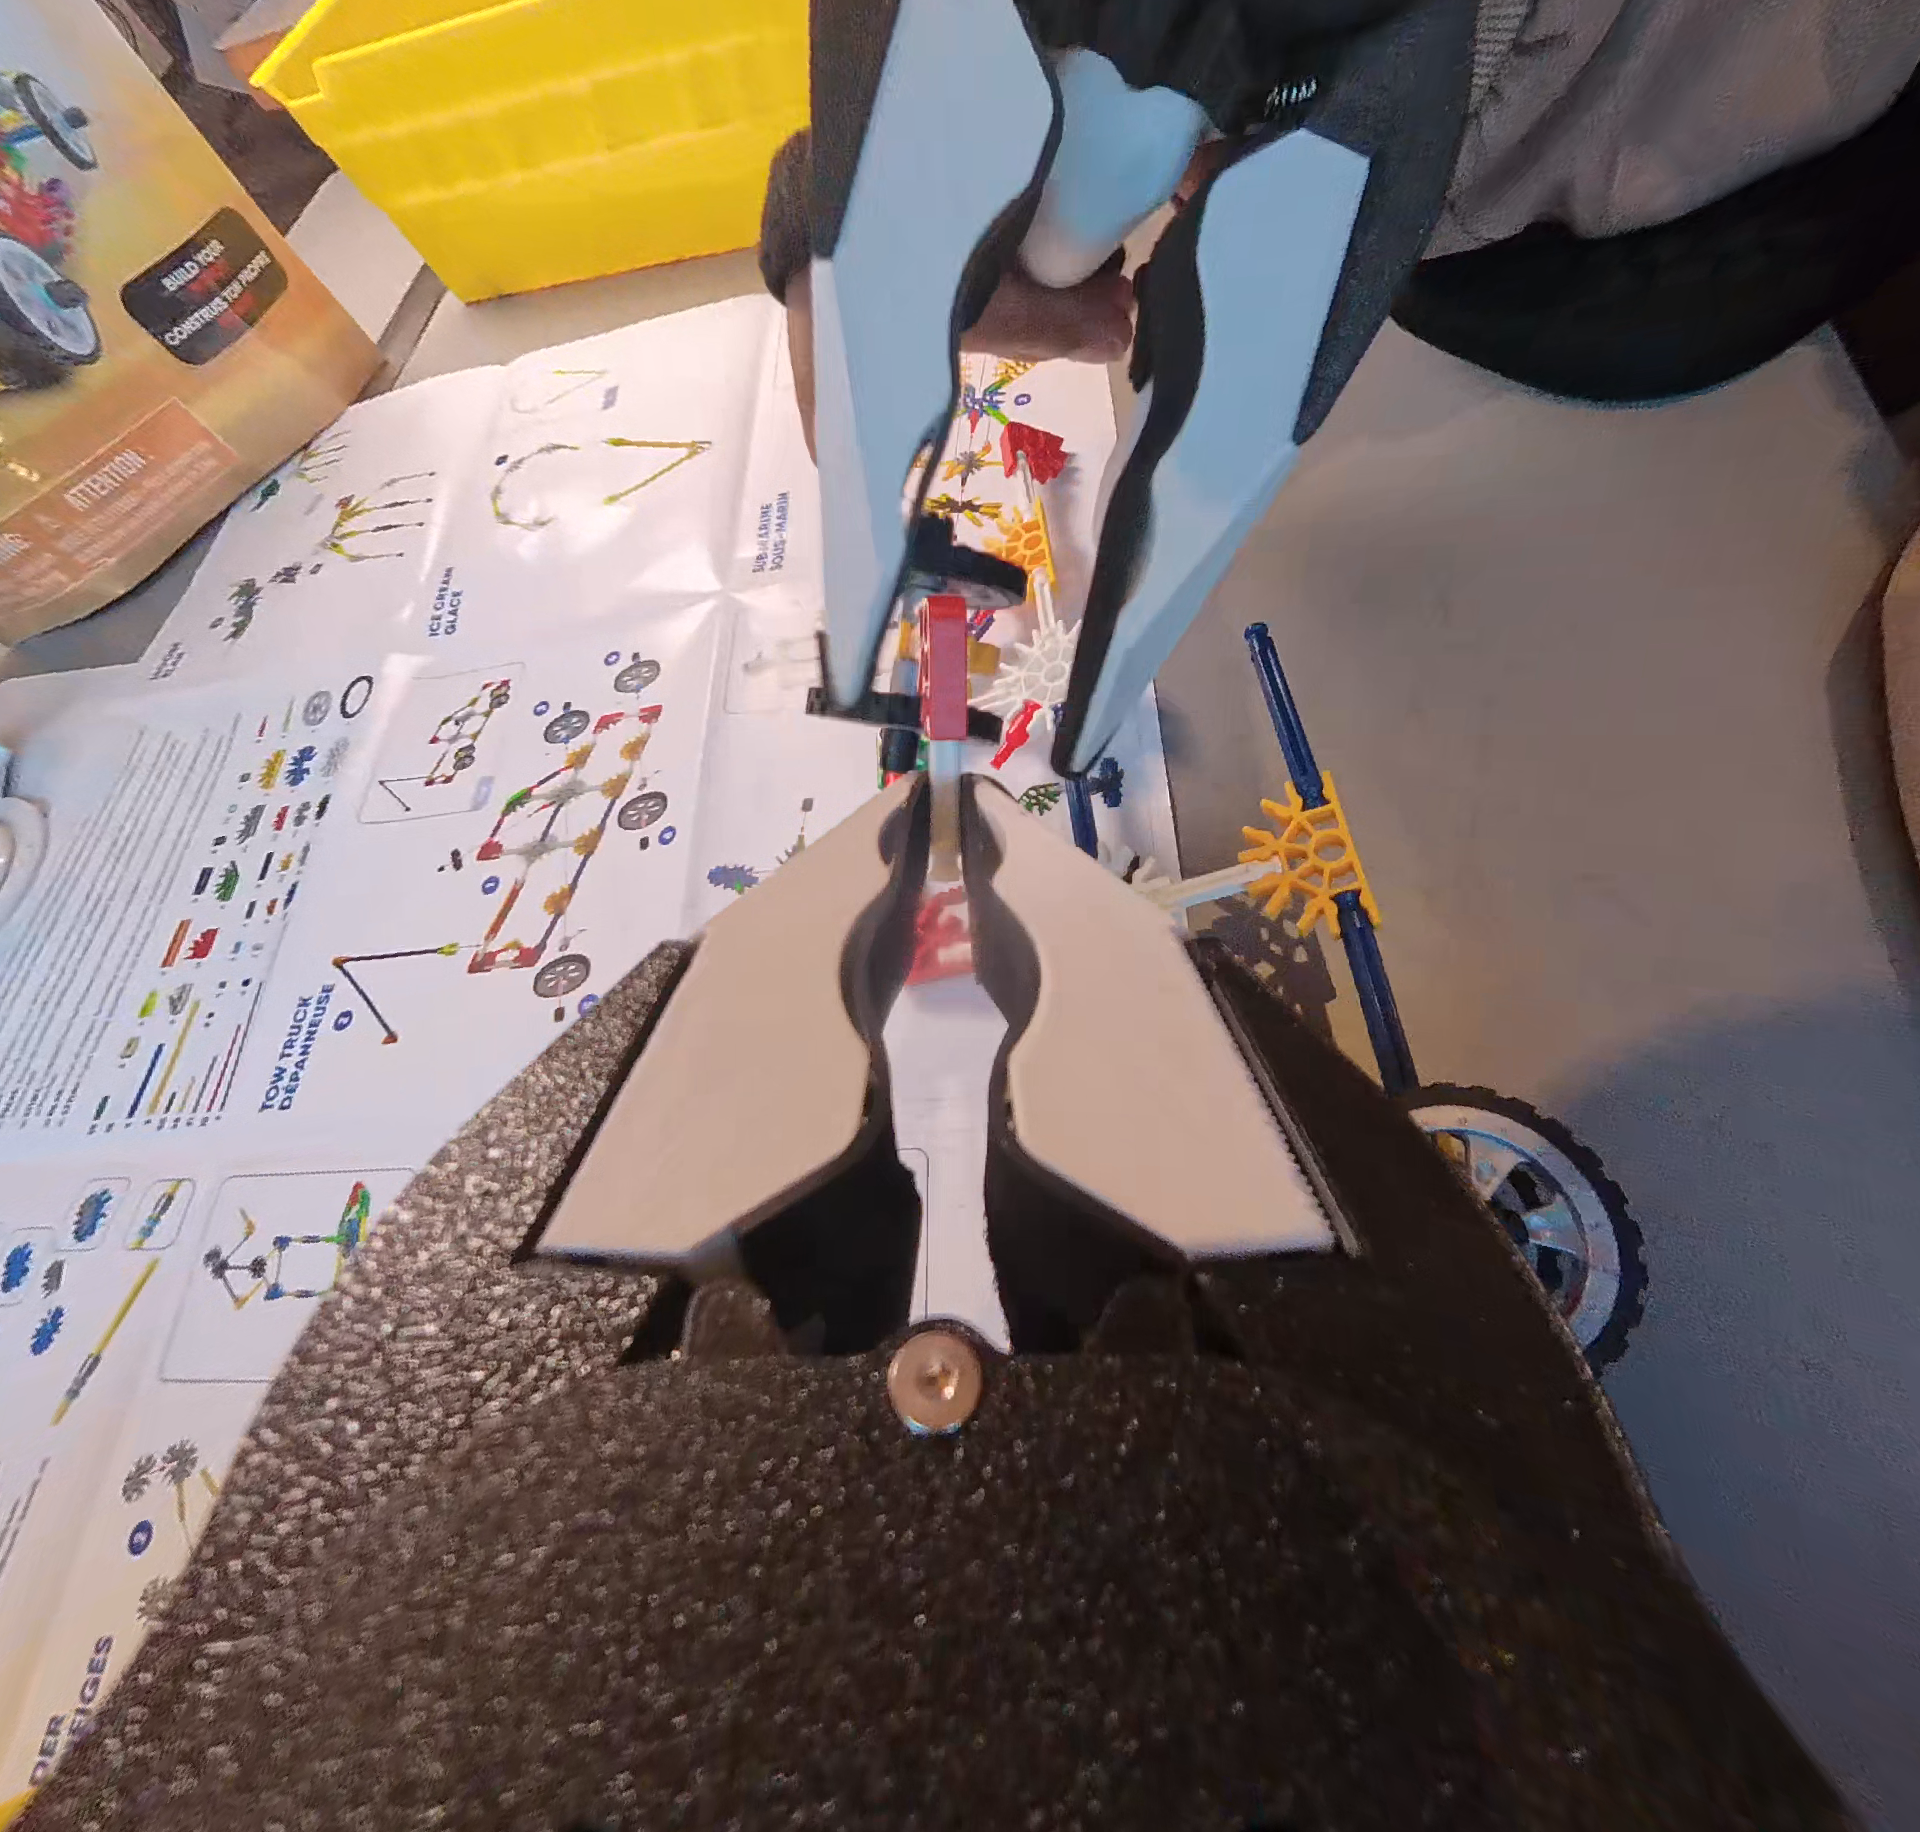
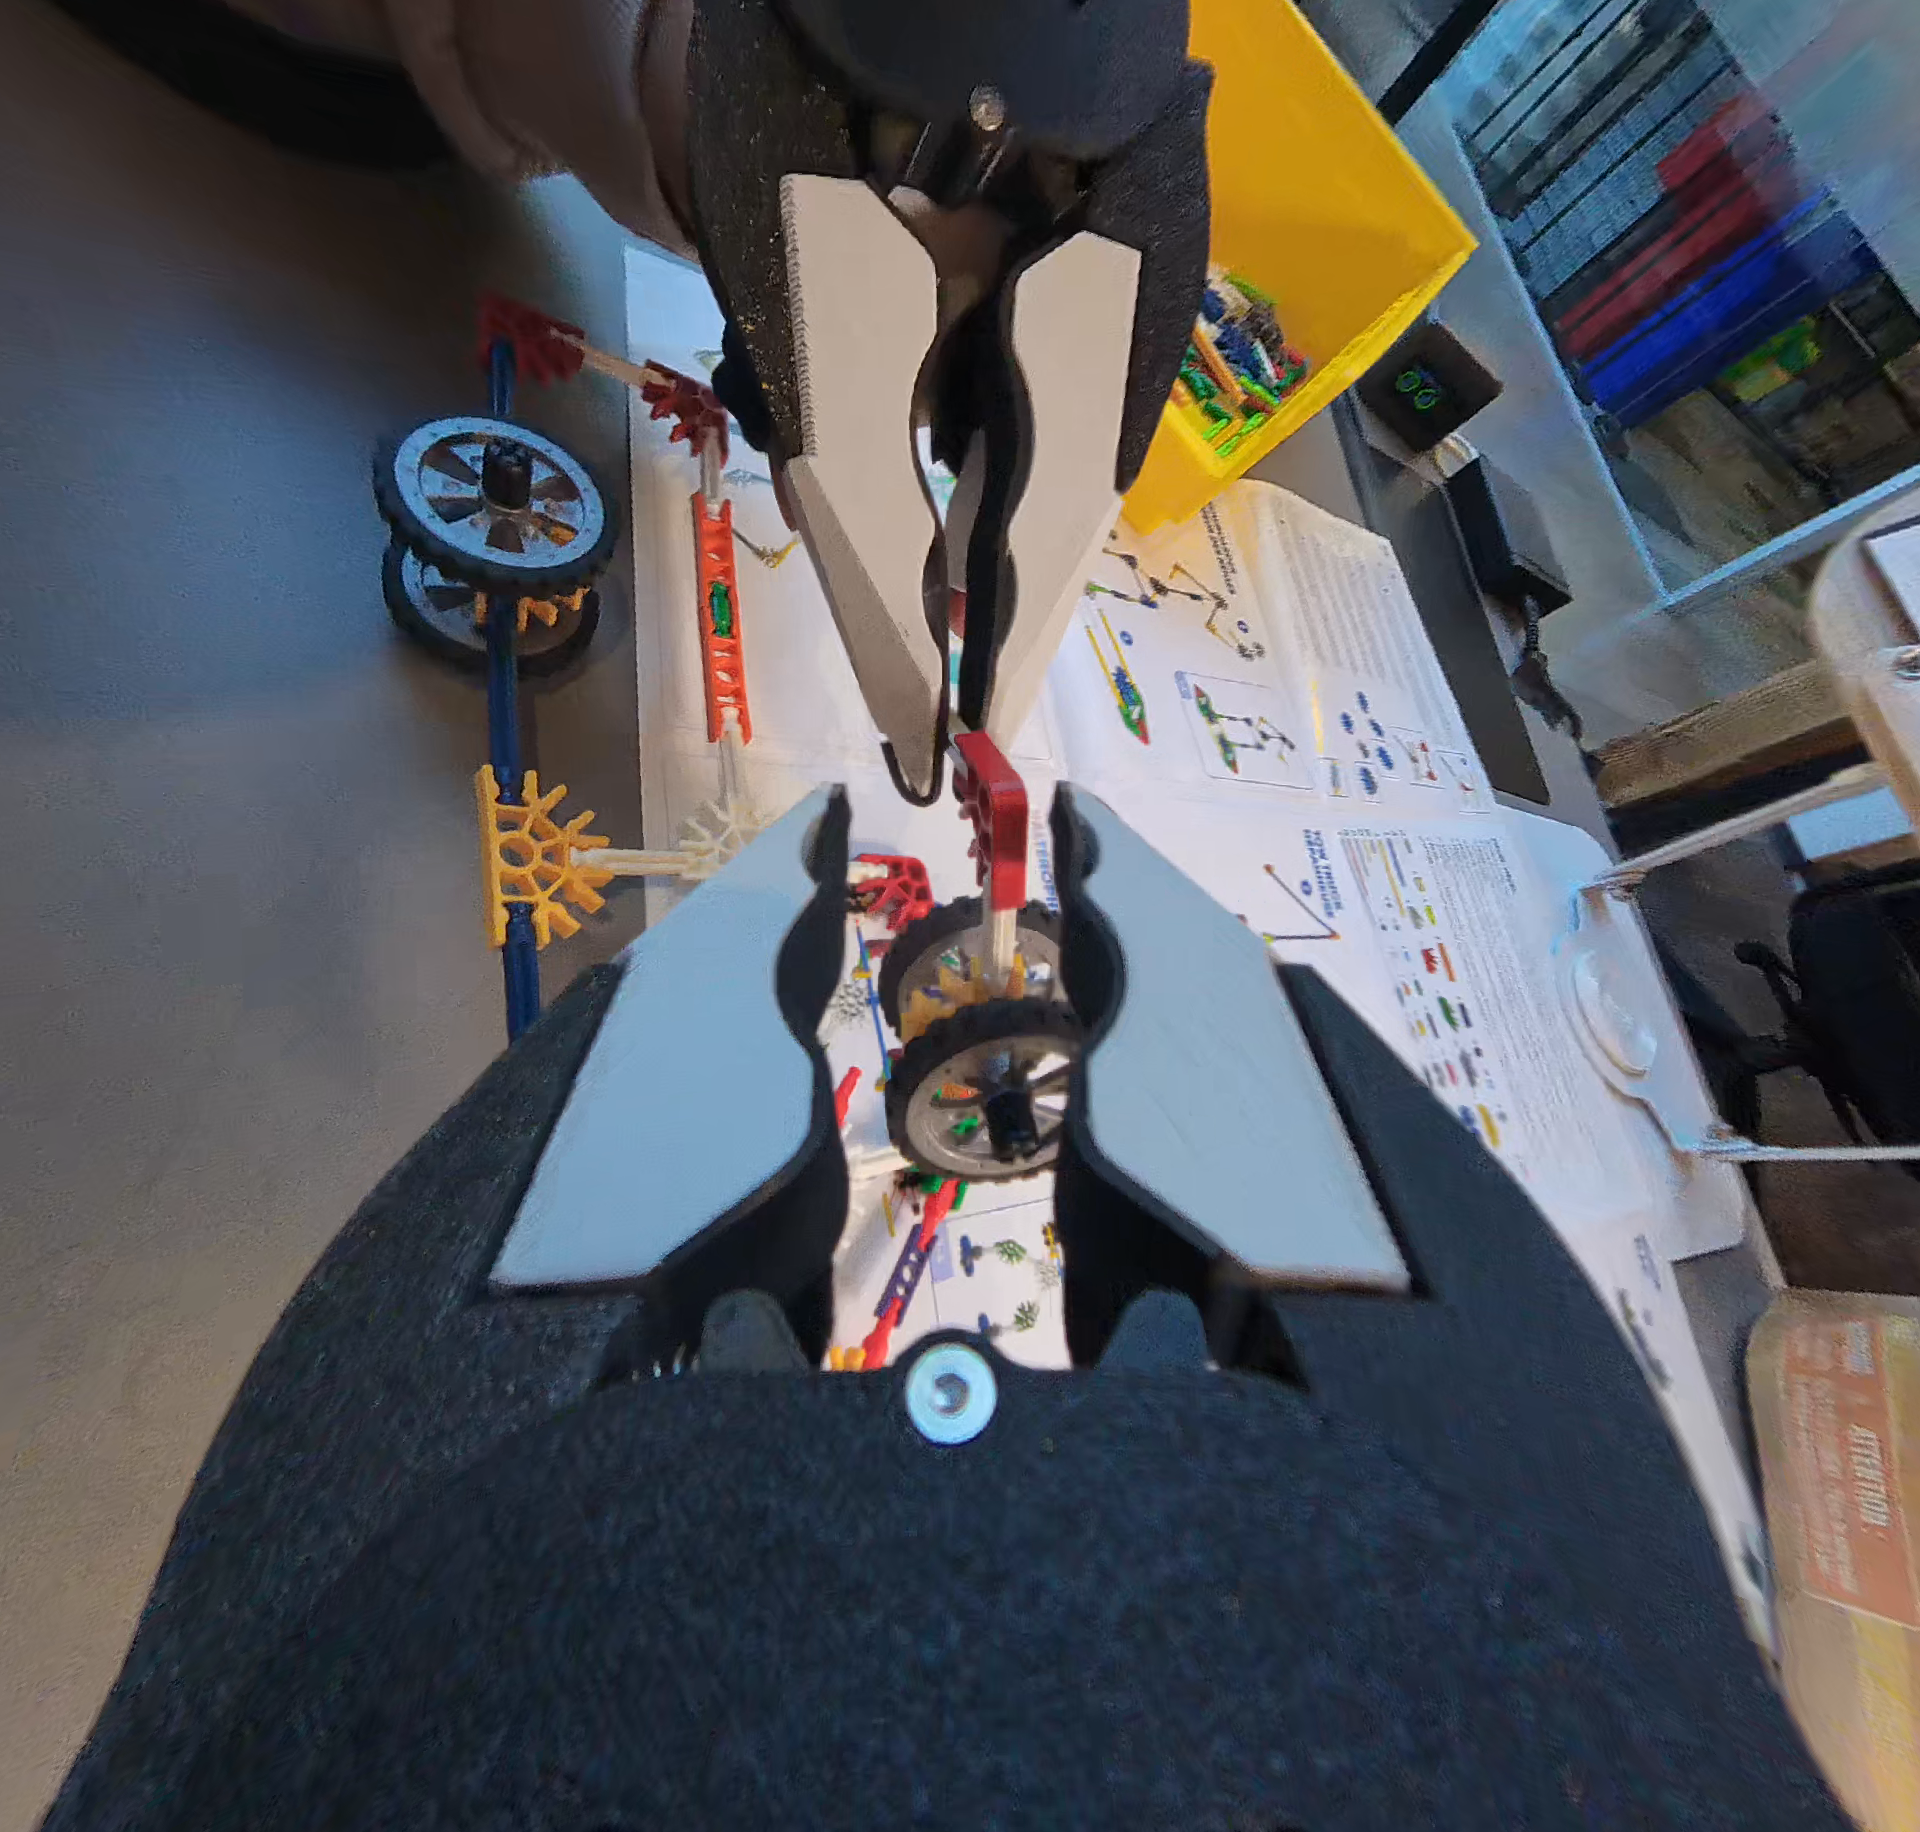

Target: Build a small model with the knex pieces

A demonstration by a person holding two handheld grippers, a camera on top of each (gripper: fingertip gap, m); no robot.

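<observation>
Above the instruction sheet (image 1: 582, 639), the left claw (image 1: 940, 795) clamps a white rod (image 1: 943, 806); the right claw (image 2: 951, 806) stands apart around the red connector (image 2: 992, 806), which may slip off.

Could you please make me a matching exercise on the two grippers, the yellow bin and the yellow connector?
Things:
1. left gripper
2. right gripper
3. yellow bin
4. yellow connector

States:
A. open, a wheel seen between its fingers
B. shut on a pale rod
C. fixed on a blue rod
D. holds small coloured pieces

Pairs: 1-B, 2-A, 3-D, 4-C
</observation>
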